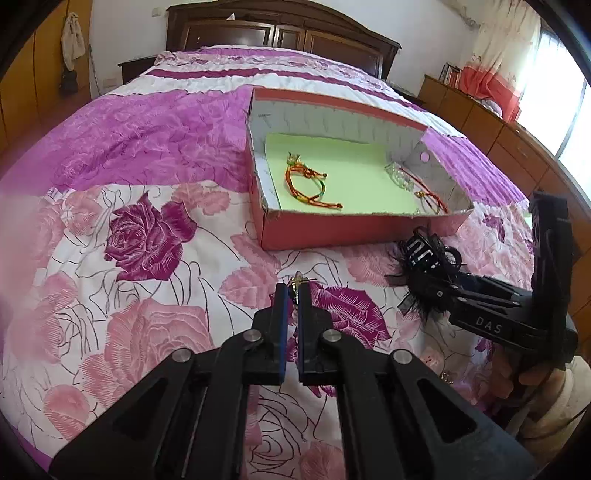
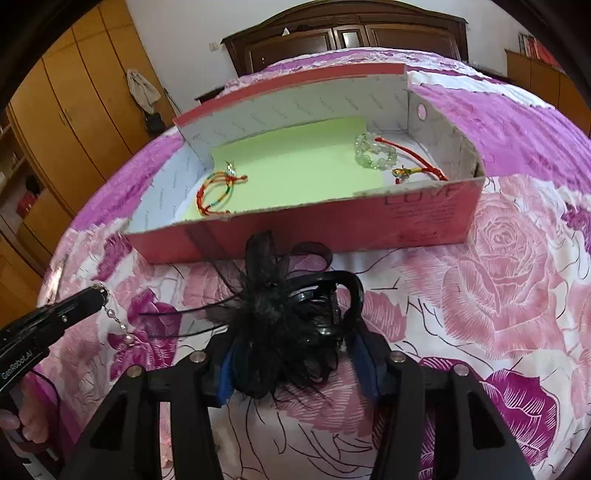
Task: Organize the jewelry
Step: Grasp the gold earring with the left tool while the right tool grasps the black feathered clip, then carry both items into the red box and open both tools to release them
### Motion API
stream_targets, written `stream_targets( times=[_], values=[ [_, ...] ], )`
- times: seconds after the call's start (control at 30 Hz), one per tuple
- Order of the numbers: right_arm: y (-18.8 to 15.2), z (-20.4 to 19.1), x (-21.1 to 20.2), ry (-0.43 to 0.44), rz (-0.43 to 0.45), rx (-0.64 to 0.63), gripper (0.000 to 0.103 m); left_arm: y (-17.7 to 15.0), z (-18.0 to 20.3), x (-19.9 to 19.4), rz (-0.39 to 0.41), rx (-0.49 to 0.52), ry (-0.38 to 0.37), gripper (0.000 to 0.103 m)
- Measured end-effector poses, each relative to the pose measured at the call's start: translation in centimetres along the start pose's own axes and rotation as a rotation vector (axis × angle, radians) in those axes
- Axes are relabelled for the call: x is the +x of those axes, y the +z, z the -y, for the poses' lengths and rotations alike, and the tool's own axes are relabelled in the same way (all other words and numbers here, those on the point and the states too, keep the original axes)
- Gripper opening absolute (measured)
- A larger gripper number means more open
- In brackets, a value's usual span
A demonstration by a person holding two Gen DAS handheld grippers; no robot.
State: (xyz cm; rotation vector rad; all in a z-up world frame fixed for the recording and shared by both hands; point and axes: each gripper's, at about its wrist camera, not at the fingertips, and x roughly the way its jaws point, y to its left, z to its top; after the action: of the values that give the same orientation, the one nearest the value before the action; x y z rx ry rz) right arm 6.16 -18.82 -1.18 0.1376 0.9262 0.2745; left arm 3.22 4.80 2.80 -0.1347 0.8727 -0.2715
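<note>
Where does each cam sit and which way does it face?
Left wrist: on the left tool, angled down across the bedspread to the red box; own fingers pinch a pearl earring; right tool at right.
Right wrist: on the right tool, same heading; it carries a black feathered hair clip; left tool and a hand at left.
Shared: box, multicoloured cord bracelet, headboard, both tools.
</note>
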Motion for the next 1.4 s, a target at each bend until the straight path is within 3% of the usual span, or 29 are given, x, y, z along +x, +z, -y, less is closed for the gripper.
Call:
stream_targets(
  times=[0.5, 0.83, 1.2, 1.4],
  values=[
    [-0.3, 0.7, -5.6, 0.018, 0.131, -0.012, 0.054, 2.1, 1.7, -2.3, 0.097, 0.033, 0.002, 0.0],
    [1.9, 0.9, -8.3, 0.003, 0.231, -0.036, 0.054, 5.1, 2.9, -2.6, 0.185, 0.047, 0.009, 0.0],
    [5.9, 1.0, -7.7, -0.031, 0.319, -0.066, 0.054, 8.1, 4.2, -0.2, 0.278, 0.075, 0.059, 0.0],
    [7.8, 1.6, -5.5, -0.093, 0.367, -0.081, 0.054, 9.1, 4.4, 2.2, 0.312, 0.073, 0.099, 0.0]
  ],
)
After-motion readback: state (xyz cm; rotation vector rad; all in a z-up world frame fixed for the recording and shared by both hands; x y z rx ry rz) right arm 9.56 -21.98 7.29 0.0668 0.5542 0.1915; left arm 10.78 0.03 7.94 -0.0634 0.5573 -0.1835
